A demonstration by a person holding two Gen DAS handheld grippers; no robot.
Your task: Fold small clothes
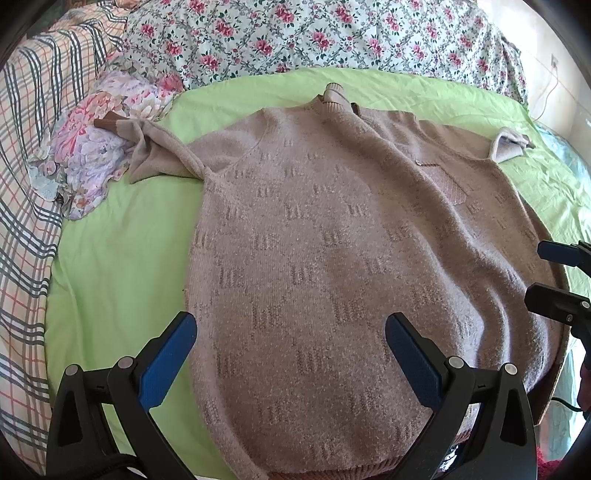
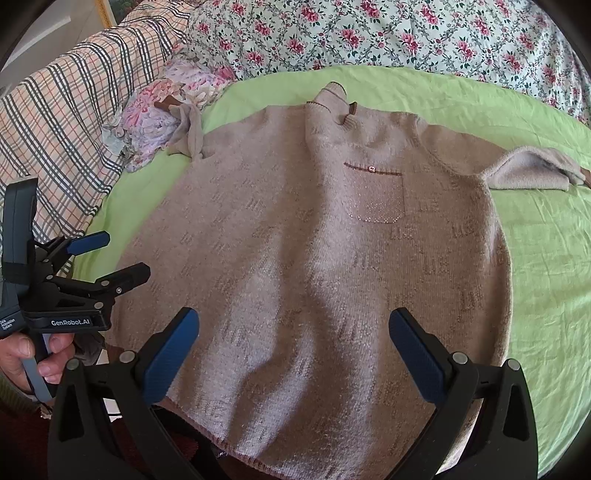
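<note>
Beige knit sweater (image 1: pixel 332 240) lies spread flat, front up, on a lime-green sheet (image 1: pixel 110 266) covering the bed, collar away from the cameras and hem nearest them. Its chest pocket (image 2: pixel 376 195) faces up. One sleeve bunches against a floral pillow (image 1: pixel 92 147); the other folds back at the cuff. Left claw (image 1: pixel 291 354) and right claw (image 2: pixel 293 350) both hover above the hem, jaws apart, gripping nothing. Behind lie a floral quilt (image 2: pixel 369 33) and a plaid blanket (image 1: pixel 29 147).
</note>
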